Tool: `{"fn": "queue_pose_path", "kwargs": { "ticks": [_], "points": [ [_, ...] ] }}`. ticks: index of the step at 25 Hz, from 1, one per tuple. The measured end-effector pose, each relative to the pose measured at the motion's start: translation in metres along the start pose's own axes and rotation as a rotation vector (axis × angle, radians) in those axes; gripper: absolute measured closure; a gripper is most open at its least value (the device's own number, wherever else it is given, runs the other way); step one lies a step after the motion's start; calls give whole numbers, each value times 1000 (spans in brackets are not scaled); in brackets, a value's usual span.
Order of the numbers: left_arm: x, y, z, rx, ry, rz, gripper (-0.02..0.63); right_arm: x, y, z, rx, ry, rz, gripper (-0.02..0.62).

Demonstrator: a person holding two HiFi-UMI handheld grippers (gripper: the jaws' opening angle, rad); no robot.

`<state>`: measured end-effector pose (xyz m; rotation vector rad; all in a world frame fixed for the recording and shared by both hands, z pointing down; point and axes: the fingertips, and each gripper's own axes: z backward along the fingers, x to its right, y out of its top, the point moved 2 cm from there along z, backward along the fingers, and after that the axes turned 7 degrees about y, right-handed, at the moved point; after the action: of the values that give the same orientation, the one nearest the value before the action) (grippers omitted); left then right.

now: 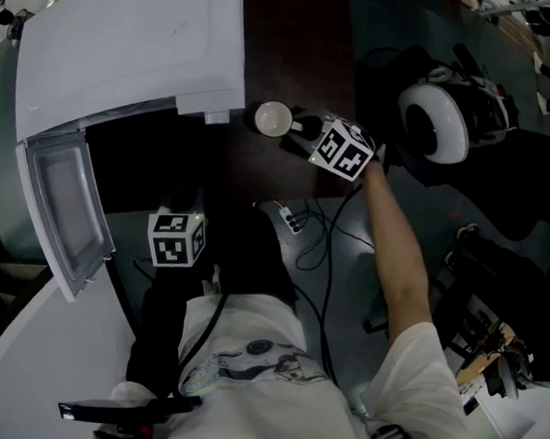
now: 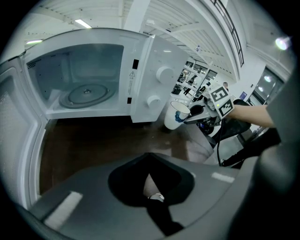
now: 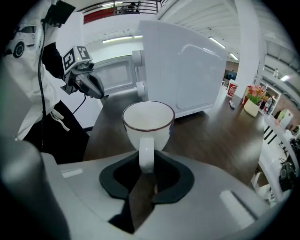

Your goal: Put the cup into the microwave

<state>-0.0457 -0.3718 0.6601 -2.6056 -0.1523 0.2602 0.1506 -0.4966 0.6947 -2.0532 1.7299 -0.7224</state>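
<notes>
A white cup with a thin dark rim hangs just above the dark wooden table. My right gripper is shut on its handle. In the head view the cup is just right of the white microwave, and the right gripper reaches it from the right. The microwave's door stands swung open to the left. The left gripper view looks into the cavity with its glass turntable and shows the cup beside the control panel. My left gripper is low before the open cavity, jaws together, holding nothing.
A power strip with cables lies off the table's near edge. A white round device sits on dark gear to the right. Small potted plants stand at the table's far end. The open door borders the left side.
</notes>
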Motion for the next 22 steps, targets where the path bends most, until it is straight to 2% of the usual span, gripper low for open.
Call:
{"fn": "queue_pose_path", "kwargs": {
  "ticks": [12,22],
  "points": [
    [-7,1,14,55,3,31,607,-70,32,10,77,43,-6,528],
    [-49,0,40,125,48,142,607,-120,112,2,99,99,98,529]
  ]
}}
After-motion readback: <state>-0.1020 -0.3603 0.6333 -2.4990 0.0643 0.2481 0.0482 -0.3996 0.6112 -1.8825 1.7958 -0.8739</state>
